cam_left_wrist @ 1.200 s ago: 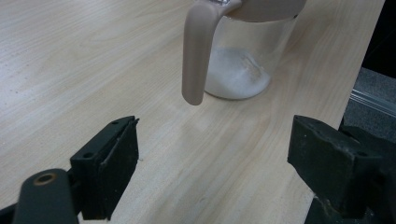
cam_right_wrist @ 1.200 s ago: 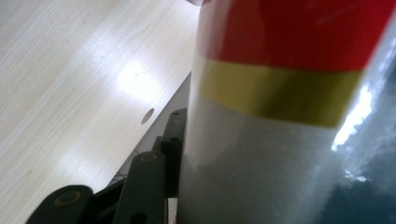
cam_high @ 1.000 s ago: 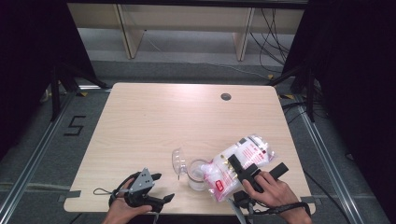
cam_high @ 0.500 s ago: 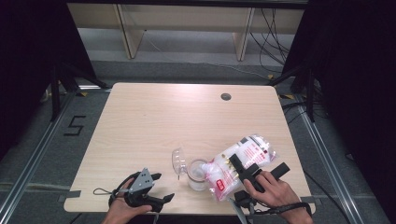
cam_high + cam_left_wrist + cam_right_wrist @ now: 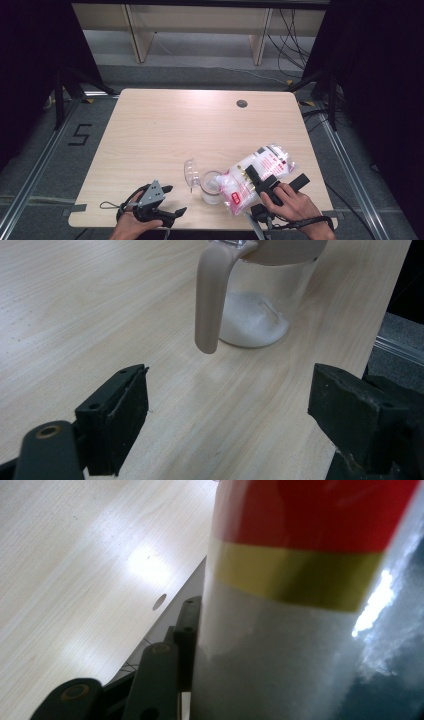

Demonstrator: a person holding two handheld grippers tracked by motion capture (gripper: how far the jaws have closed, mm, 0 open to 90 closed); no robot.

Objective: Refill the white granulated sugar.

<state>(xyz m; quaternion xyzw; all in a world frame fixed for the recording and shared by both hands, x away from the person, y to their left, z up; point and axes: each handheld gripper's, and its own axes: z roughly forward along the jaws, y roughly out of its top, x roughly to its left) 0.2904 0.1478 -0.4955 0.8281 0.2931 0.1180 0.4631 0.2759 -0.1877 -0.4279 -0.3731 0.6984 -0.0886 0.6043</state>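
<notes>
High view. The left claw (image 5: 170, 202) rests low on the table (image 5: 165, 130) near its front edge, jaws apart and holding nothing. The clear jar (image 5: 212, 186) stands upright ahead of this claw and off to its right, apart from it, with no contact. The jar's hinged lid (image 5: 191, 173) stands open on the side nearer the left claw. The right claw (image 5: 260, 180) is clamped on the plastic bag (image 5: 255, 172) of white contents. The bag lies tilted, its lower end at the jar's mouth and its upper end rising away past the right claw. The person's right hand (image 5: 292, 202) sits behind that claw.

Left gripper view. The left claw (image 5: 227, 415) has its two black jaws spread wide over bare table. The jar (image 5: 260, 295) stands ahead of the gap, slightly toward the right jaw, well clear of both tips. A layer of white powder (image 5: 250, 322) lies in the jar's bottom. A beige handle (image 5: 210, 295) hangs down the jar's near side, pointing toward the claw's opening, not touching the table.

Right gripper view. The bag (image 5: 300, 580) presses directly against the claw's left jaw; the other jaw is hidden behind the bag. The bag's red and yellow bands lie farther from the claw, its white part nearest.
</notes>
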